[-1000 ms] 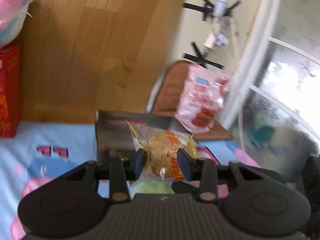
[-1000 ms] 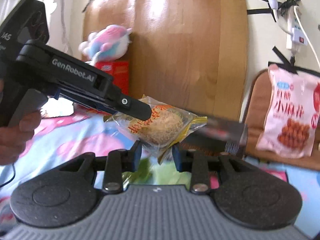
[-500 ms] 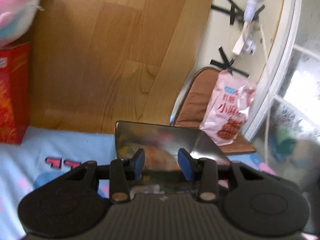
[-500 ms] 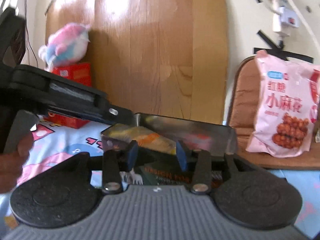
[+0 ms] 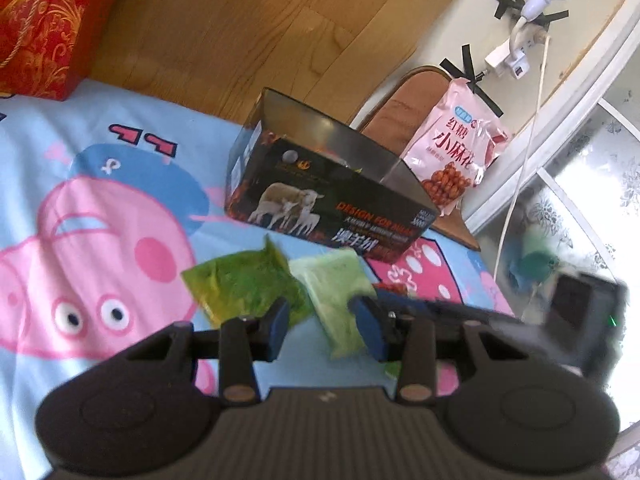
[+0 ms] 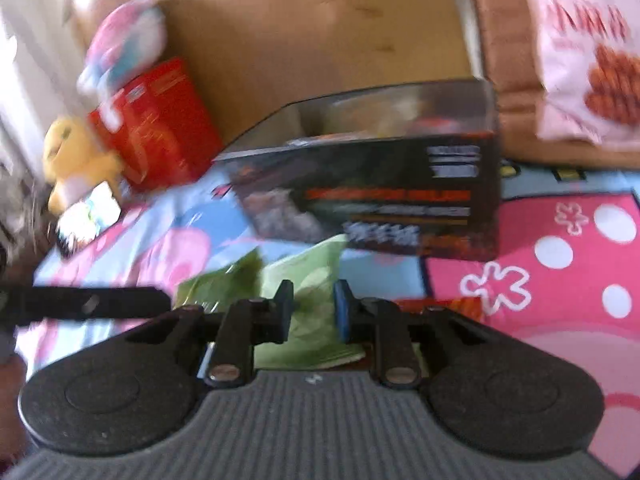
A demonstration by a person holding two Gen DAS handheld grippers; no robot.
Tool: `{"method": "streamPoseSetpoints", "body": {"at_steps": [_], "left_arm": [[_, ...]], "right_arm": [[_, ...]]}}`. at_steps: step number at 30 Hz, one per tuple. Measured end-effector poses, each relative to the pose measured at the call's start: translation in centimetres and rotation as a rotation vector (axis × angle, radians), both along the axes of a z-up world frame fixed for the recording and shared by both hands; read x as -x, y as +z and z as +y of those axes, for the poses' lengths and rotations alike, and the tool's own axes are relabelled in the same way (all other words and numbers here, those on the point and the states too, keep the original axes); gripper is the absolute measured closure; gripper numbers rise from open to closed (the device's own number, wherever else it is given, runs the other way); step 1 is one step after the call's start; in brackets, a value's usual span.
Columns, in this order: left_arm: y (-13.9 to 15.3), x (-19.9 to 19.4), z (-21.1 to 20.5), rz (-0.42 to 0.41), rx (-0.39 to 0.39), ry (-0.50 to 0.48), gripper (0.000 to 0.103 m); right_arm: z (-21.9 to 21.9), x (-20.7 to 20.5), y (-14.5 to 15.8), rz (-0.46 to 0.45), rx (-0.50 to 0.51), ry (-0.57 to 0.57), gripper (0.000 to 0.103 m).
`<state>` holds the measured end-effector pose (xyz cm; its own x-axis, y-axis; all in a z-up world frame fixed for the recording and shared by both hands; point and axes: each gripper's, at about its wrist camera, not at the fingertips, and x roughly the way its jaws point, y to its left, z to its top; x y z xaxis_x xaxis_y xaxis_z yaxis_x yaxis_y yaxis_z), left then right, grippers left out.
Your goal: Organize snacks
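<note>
A cartoon-print blanket [image 5: 100, 216] covers the surface and carries nearly everything. Its far edge meets a wooden board [image 5: 240, 20]; along that edge a red box [image 5: 40, 28] sits at the far left corner and a brown cushion [image 5: 404, 120] at the far right, with a pink snack bag [image 5: 460, 156] leaning on the cushion. The widest open stretch of blanket lies to the left, between the red box and the near edge.

A dark open-topped box [image 5: 328, 208] stands toward the far right of the blanket, close to the cushion; some wrapped things show inside it, too blurred to name. Just in front of the box lie two snack packets, side by side and touching: a dark green packet [image 5: 244, 284] on the left and a pale green packet [image 5: 336, 292] on the right. A red-orange packet [image 6: 440, 304] peeks out beside them in the right wrist view, mostly hidden.

The left gripper [image 5: 322, 322] hangs over the near ends of both green packets, fingers spread and holding nothing. The right gripper [image 6: 314, 308] has its fingers apart on either side of the pale green packet's near part; blur hides whether they touch it. Each gripper reaches toward the packets from its own side, leaving little room between them.
</note>
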<state>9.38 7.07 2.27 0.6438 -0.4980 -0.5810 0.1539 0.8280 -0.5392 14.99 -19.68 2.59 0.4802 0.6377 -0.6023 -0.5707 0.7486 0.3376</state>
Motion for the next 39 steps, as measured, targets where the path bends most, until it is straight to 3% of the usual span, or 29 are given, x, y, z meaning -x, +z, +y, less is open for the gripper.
{"method": "streamPoseSetpoints", "body": {"at_steps": [7,12,18,22,30,34,39], "left_arm": [[0.0,0.9,-1.2,0.001,-0.016,-0.055,0.065],[-0.4,1.2,-3.4,0.004,-0.06,-0.103,0.061],[-0.1,2.1,-3.7,0.009,-0.073,-0.06,0.06],[0.4,3.7,-2.6,0.03,-0.02,-0.022,0.06],[-0.7,4.6,-3.9,0.094,0.062,-0.088,0.062],[-0.9,4.4,-4.0,0.082,0.035,-0.074,0.062],[-0.5,4.1,-2.8,0.063,0.048,-0.056,0.061]], "right_arm": [[-1.6,8.2,-0.2,-0.04,0.017,0.157,0.081],[-5.0,11.8,-0.9,-0.066,-0.007,0.069,0.075],[-6.3,11.3,0.7,-0.129,-0.045,0.013,0.075],[-5.1,8.4,1.9,-0.164,-0.06,0.023,0.075],[-1.5,2.0,-0.8,-0.027,0.001,0.013,0.075],[-2.5,3.4,-0.8,0.035,-0.06,0.039,0.075],[-4.7,8.3,-1.0,0.027,-0.115,0.097,0.071]]}}
